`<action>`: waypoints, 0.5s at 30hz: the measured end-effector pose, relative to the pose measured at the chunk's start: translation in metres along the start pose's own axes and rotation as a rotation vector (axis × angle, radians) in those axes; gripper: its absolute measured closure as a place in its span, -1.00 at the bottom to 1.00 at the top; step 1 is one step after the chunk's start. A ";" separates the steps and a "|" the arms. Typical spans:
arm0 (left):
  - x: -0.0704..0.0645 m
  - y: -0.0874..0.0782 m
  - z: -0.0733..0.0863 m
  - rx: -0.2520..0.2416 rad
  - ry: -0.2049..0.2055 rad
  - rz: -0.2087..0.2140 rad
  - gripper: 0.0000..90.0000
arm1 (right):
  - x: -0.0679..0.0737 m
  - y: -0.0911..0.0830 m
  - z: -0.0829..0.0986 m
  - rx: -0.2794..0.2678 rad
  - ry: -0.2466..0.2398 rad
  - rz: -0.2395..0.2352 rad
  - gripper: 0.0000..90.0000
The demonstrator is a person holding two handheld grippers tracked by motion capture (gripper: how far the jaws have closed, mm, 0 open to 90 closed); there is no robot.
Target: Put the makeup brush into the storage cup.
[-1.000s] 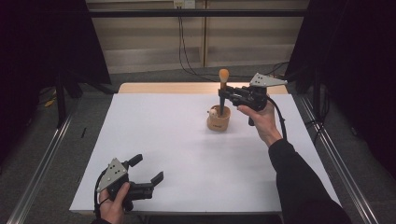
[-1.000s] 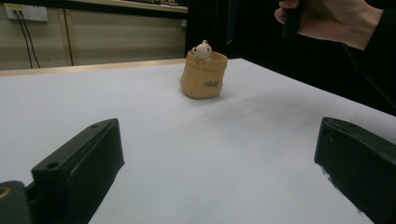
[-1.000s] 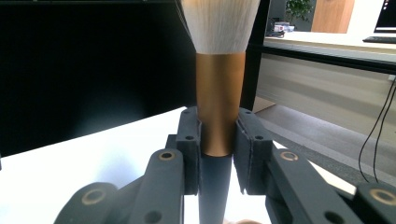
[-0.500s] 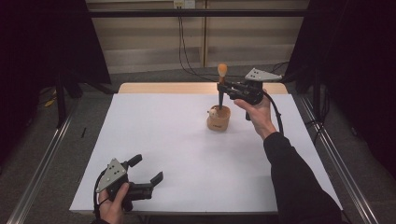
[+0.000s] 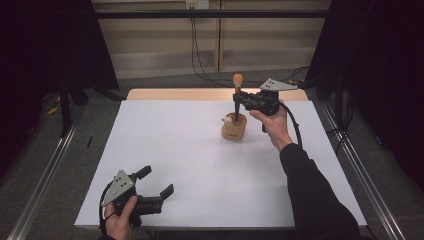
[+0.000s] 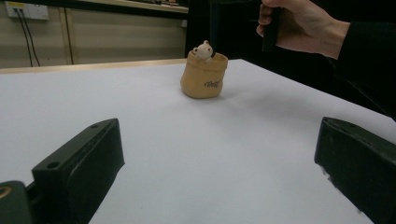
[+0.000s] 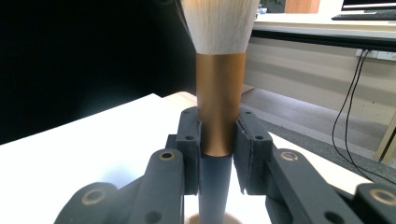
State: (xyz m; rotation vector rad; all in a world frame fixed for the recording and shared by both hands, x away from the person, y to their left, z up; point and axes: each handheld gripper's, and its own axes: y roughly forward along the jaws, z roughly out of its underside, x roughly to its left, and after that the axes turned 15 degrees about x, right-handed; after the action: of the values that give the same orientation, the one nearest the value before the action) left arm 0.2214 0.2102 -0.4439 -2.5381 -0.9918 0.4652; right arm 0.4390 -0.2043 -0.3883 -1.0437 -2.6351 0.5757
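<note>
Two black jaws of the right gripper (image 7: 215,140) are clenched on a makeup brush (image 7: 217,116), biting right where the copper ferrule meets the dark handle, with the pale bristle head fanning out above. From the high view the brush (image 5: 237,95) stands upright over a small tan pouch (image 5: 234,127) near the far right of the white table (image 5: 190,165), its handle reaching down to the pouch mouth; whether the tip is inside or just above the rim I cannot tell. A little white bear figure (image 6: 203,49) peeks out of the pouch (image 6: 204,74) as the left gripper view looks across at it.

The grip worries me first: the ferrule is smooth and round, so the brush could twist or slide between the pads if the hand tilts. The pouch looks soft and light, and nothing holds it down. If the handle drags on the rim or snags the bear, the whole pouch may tip or skid across the table.

The left gripper (image 5: 150,192) rests at the near left corner, jaws spread wide and holding nothing, well apart from the pouch and too far off to steady it.
</note>
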 end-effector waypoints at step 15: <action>0.001 -0.002 0.000 -0.003 0.001 -0.006 -0.97 | -0.005 0.009 0.028 0.036 0.033 0.000 0.64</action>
State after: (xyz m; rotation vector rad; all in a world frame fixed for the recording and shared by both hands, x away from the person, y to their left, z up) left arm 0.2215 0.2122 -0.4436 -2.5368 -0.9998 0.4606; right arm 0.4375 -0.2093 -0.4174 -1.0334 -2.5873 0.5982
